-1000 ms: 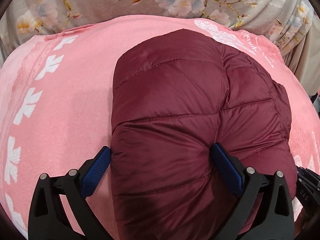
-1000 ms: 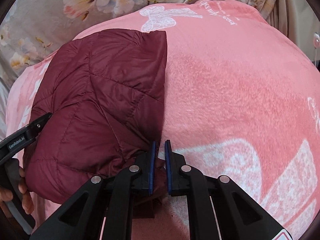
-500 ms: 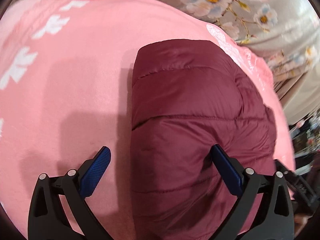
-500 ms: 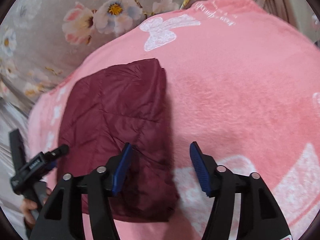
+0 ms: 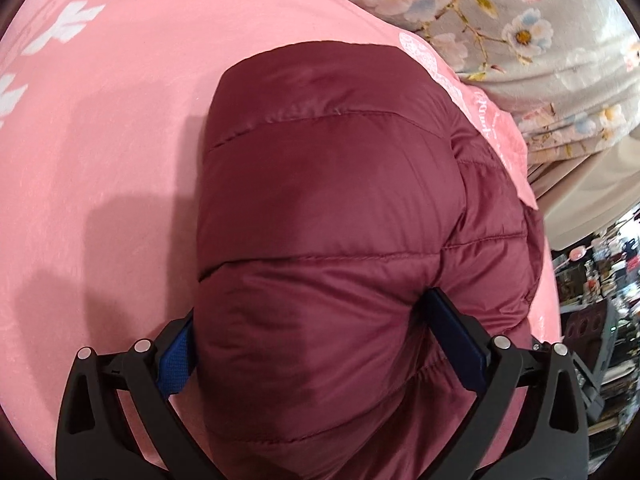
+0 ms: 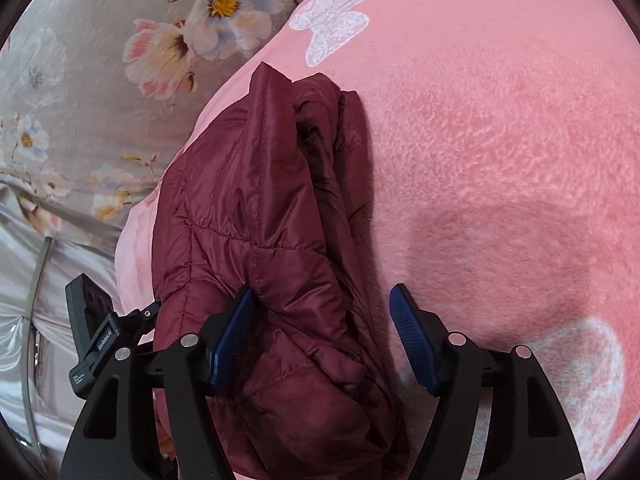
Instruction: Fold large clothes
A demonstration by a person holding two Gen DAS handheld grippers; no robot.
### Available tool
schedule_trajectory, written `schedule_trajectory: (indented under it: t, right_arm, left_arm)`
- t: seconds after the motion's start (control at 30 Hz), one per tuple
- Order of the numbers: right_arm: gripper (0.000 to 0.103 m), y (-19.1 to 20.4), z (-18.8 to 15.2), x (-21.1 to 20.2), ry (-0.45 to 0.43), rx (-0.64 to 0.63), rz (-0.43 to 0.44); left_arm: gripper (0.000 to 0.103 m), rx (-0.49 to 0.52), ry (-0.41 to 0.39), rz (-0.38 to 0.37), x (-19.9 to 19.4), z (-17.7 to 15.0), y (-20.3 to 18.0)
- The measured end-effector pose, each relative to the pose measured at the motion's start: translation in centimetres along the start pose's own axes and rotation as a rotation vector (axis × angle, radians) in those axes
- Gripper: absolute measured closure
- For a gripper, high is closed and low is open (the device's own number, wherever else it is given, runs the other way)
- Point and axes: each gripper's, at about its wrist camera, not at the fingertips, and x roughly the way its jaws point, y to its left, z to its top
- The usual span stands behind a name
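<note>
**Folded jacket straddled by both grippers**

The maroon quilted jacket (image 5: 336, 216) lies folded into a thick bundle on the pink blanket (image 5: 100, 128), near its floral-side edge. Left gripper (image 5: 312, 344): fingers spread wide around the near end of the bundle, pads at its sides. Right gripper (image 6: 320, 332): fingers also apart, left pad against the fabric, right pad clear of it.

Judgement: the puffy fill will spring back; close low, squeeze evenly from both sides, keep layers aligned.

Writing: white script on the blanket, unreadable. Small print on the left gripper's body, too small to read. Floral cloth (image 6: 120, 40) lies beyond.
</note>
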Motion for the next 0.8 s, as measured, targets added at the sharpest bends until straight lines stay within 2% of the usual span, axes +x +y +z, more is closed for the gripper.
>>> schedule_trajectory:
  t: [0.07,0.1,0.17,0.27,0.33,0.43,0.6,0.8]
  right_arm:
    - [0.051,0.1,0.0,0.6,0.024,0.019,0.051]
    - [0.052,0.1,0.0,0.7,0.023,0.021,0.053]
    - [0.064,0.4,0.0,0.6,0.018,0.008,0.062]
    - [0.081,1.8,-0.4,-0.8,-0.027,-0.044,0.030]
    - [0.084,2.9,-0.6,-1.9,-0.060,-0.073,0.012]
    - [0.086,5.0,-1.2,-3.7,-0.120,-0.124,-0.007]
    - [0.086,10.1,-2.0,-8.0,-0.250,-0.238,-0.022]
    - [0.087,16.3,-3.1,-13.0,-0.414,-0.375,-0.008]
  left_arm:
    - [0.005,0.015,-0.005,0.011,0.0,0.0,-0.3]
    - [0.008,0.019,-0.011,0.015,-0.1,0.0,-0.5]
    - [0.015,0.030,-0.020,0.019,-0.6,-0.1,-0.7]
    - [0.031,0.079,-0.046,0.040,-2.0,-0.2,-1.7]
    - [0.047,0.118,-0.070,0.033,-3.4,-0.2,-2.6]
    - [0.059,0.178,-0.109,-0.004,-6.0,-0.2,-4.1]
    - [0.061,0.287,-0.205,-0.018,-10.8,-0.7,-6.8]
    - [0.061,0.376,-0.380,-0.045,-18.4,-0.6,-7.9]
